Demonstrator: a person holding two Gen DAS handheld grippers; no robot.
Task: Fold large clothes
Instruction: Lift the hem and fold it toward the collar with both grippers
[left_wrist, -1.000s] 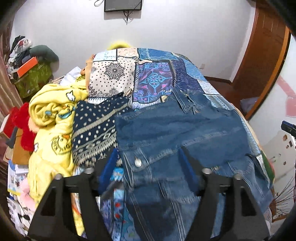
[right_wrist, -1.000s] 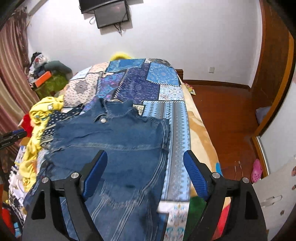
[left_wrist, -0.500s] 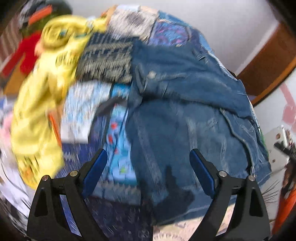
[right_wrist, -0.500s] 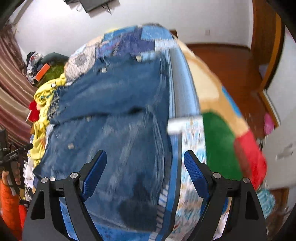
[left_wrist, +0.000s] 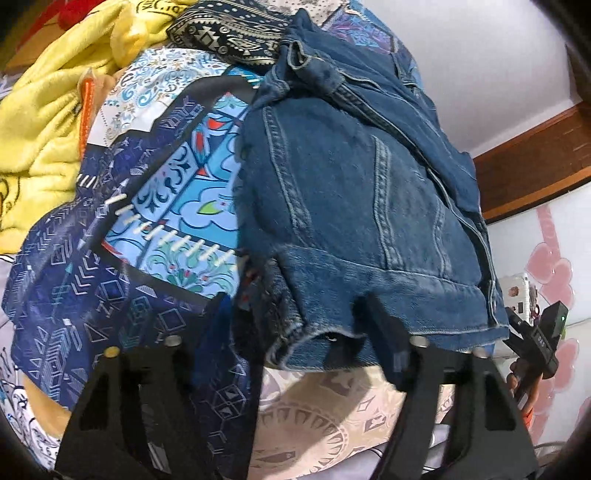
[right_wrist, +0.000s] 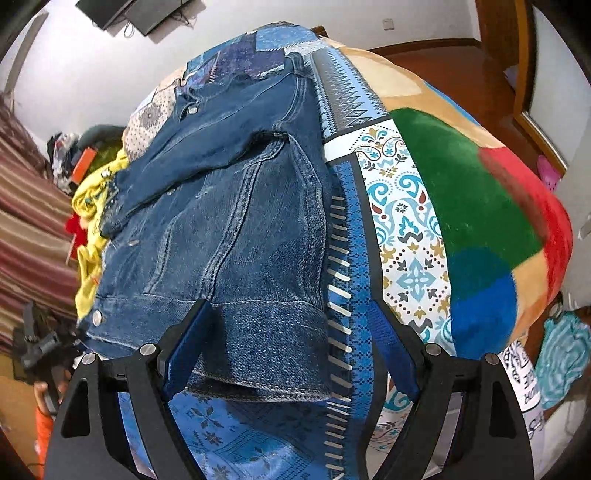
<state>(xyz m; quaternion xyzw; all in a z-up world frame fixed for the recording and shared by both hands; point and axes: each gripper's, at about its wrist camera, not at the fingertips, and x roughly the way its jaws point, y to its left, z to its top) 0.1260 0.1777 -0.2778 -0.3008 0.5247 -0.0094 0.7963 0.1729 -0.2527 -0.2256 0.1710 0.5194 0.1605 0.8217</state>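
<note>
A blue denim jacket (left_wrist: 354, 192) lies on the patchwork bedspread (left_wrist: 155, 192) with its sleeves folded across its body and its hem at the near edge of the bed. My left gripper (left_wrist: 295, 332) is open, its fingers either side of the hem's left corner. In the right wrist view the jacket (right_wrist: 229, 221) fills the middle, and my right gripper (right_wrist: 288, 339) is open with its fingers straddling the hem's right corner. Neither gripper holds cloth.
A yellow fleece garment (left_wrist: 40, 110) and a dark patterned cloth (left_wrist: 229, 33) lie left of the jacket. A multicoloured blanket (right_wrist: 480, 206) covers the bed's right side. A wooden door (right_wrist: 498, 33) and floor lie beyond. Clutter (right_wrist: 74, 158) sits by striped curtains.
Both grippers have dropped from above the jacket's middle down to its hem at the near bed edge. The views now look up along the jacket.
</note>
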